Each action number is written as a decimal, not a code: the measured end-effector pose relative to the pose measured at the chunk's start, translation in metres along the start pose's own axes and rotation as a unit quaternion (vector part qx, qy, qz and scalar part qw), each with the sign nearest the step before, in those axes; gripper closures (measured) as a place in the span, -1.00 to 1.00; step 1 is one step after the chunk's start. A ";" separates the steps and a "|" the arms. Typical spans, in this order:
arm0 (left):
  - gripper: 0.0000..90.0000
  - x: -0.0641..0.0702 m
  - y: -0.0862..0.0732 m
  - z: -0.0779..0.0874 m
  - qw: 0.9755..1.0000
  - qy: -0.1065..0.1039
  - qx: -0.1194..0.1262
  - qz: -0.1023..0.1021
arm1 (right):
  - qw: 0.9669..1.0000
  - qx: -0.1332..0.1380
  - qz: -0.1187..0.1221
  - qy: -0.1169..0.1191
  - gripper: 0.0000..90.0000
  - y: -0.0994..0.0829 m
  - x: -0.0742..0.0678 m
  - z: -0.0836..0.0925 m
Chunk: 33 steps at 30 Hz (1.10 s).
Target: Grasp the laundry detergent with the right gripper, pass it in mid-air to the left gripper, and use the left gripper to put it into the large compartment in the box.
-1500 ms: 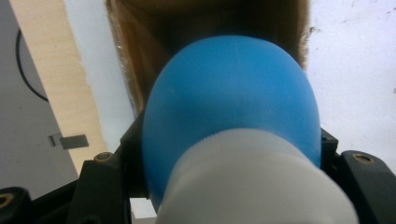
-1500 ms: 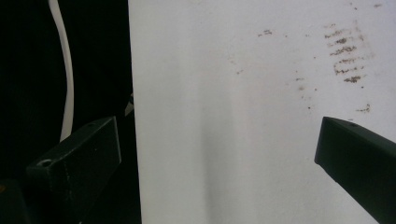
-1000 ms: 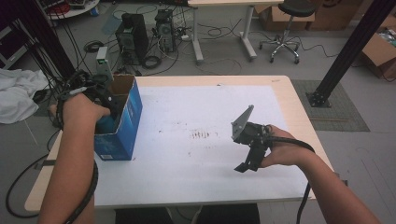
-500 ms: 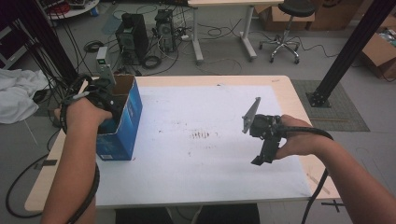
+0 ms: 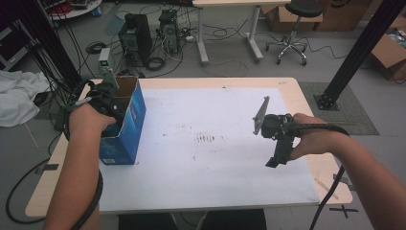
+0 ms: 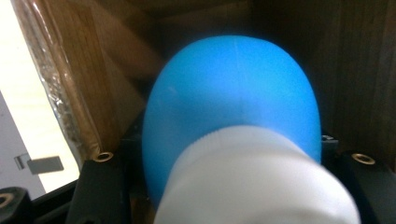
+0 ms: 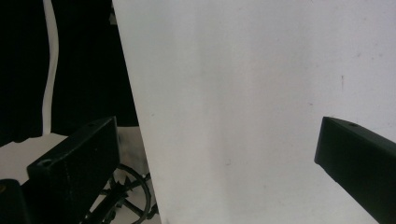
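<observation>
A: Blue rubber-like bulb with a white ribbed neck (image 6: pixel 233 130): where does it sit relative to the left gripper (image 6: pixel 224 186)?

B: Between the two black fingers (image 6: pixel 95 186), inside the blue cardboard box (image 5: pixel 125 125). The fingers are clamped on it; one pad bears on each side of the bulb. The white neck points back toward the gripper body, the rounded blue end points away from the fingertips into the box.

A: What surrounds the fingers there?

B: Brown cardboard walls on both sides and ahead of the fingertips. A strip of clear tape runs along the flap edge beside one finger. The box stands on the table (image 5: pixel 230 191), at its left edge in the high view.

A: How does the left hand (image 5: pixel 88 120) stand?

B: It is over the open top of the box, with the gripper reaching down into it.

A: State of the right gripper (image 7: pixel 215 154)?

B: Its fingers (image 7: pixel 74 163) are spread wide with nothing between them. White table surface lies ahead of the fingertips; beside one finger the table edge and the dark floor beneath are visible.

A: Position in the high view?

B: The right gripper (image 5: pixel 277 143) is held in the right hand (image 5: pixel 311 141) above the right part of the table, well apart from the box. Its grey plate stands up on the side facing the box.
</observation>
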State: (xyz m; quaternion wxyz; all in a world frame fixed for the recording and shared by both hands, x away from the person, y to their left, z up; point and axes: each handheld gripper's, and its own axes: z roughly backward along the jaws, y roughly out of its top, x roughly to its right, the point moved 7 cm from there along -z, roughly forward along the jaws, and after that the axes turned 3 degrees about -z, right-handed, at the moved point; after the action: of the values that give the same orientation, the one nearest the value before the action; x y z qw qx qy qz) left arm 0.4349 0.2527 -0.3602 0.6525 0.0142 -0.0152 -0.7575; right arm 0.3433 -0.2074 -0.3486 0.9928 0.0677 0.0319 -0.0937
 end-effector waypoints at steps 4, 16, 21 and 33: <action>-0.15 -0.001 0.000 0.000 1.000 0.000 -0.004 0.011 | 1.000 -0.003 -0.003 -0.003 -1.00 -0.002 0.001 0.003; -0.15 -0.001 0.000 0.000 1.000 -0.004 -0.008 0.008 | 1.000 -0.008 -0.006 -0.001 -1.00 -0.005 0.002 0.010; -0.26 0.001 -0.001 0.000 1.000 -0.001 -0.009 0.003 | 1.000 -0.013 -0.007 -0.002 -1.00 -0.005 0.002 0.013; -0.36 0.005 -0.002 0.019 1.000 0.017 -0.005 -0.011 | 1.000 -0.006 -0.004 -0.005 -1.00 -0.004 0.000 0.018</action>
State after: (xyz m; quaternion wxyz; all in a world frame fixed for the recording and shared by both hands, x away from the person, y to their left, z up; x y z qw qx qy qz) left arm 0.4318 0.2483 -0.3410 0.6444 0.0242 -0.0003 -0.7643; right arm 0.3432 -0.2139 -0.3317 0.9929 0.0614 0.0281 -0.0978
